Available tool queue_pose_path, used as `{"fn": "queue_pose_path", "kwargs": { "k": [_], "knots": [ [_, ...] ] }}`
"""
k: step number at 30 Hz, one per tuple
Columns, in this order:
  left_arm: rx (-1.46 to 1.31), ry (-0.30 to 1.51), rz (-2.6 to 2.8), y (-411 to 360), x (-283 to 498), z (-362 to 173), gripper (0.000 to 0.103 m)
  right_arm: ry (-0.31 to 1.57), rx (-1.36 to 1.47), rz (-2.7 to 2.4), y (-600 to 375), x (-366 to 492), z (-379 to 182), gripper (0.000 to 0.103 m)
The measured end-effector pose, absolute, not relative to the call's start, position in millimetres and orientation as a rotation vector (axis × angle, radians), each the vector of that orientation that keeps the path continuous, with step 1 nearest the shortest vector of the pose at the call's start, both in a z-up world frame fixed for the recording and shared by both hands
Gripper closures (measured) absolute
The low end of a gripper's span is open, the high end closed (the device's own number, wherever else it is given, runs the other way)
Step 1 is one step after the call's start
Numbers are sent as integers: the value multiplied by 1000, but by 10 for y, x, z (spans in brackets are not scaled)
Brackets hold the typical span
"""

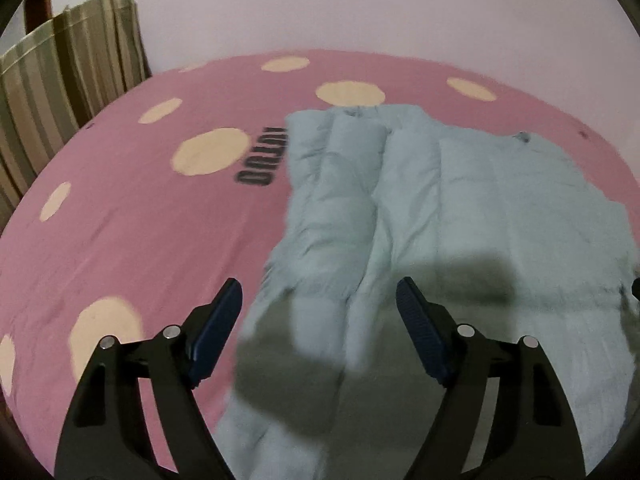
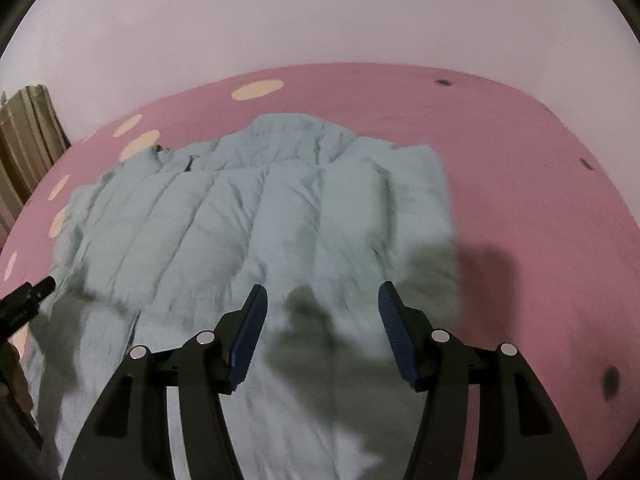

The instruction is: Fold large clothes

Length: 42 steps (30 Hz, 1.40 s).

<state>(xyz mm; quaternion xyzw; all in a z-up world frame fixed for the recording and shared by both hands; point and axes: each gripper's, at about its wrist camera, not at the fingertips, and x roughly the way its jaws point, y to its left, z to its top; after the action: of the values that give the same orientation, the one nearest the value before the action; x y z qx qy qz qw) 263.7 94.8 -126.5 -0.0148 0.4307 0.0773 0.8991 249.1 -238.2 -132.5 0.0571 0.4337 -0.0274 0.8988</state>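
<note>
A pale blue quilted puffer garment (image 1: 420, 208) lies spread flat on a pink bed sheet (image 1: 132, 216) with cream dots. In the left wrist view my left gripper (image 1: 320, 300) hovers open above the garment's left edge, nothing between its blue pads. From the right wrist the same garment (image 2: 256, 216) fills the middle, and my right gripper (image 2: 322, 304) hangs open above its near right part, its jaws holding nothing. The left gripper's tip (image 2: 40, 288) pokes in at the left edge of that view. Both frames are blurred by motion.
Striped olive and cream curtains (image 1: 68, 64) hang at the far left beside a pale wall (image 1: 360, 4). Black lettering (image 1: 262, 160) is printed on the sheet left of the garment. Bare pink sheet (image 2: 532, 208) lies right of the garment, with small dark marks (image 2: 610, 382).
</note>
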Motion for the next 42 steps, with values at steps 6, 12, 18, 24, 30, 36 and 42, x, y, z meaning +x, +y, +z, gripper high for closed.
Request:
{"fn": "queue_pose_path", "kwargs": {
  "k": [6,12,18,24,30,36,42],
  "knots": [
    [-52,917,138,1325,1650,-1200,22,922,123,-90,-2677,1454,-1263,45],
    [-146,999,131,1579,836,-1389,18,988,201,-107,-2873,669,-1494,39],
    [-242,1002,156,1744,478,-1534,15,990,216,-128,-2900,310,-1705,34],
    [-285,983,145,1752,411,-1577,18,967,180,-115,-2795,233,-1719,46],
    [-301,987,78,1716,335,-1550,52,960,158,-57,-2665,124,-1704,80],
    [-364,983,3,1694,327,-1523,91,929,178,-36,-2635,32,-1643,94],
    [-321,902,23,1601,328,-1208,99,871,214,-21,-2665,-12,-1468,97]
  ]
}}
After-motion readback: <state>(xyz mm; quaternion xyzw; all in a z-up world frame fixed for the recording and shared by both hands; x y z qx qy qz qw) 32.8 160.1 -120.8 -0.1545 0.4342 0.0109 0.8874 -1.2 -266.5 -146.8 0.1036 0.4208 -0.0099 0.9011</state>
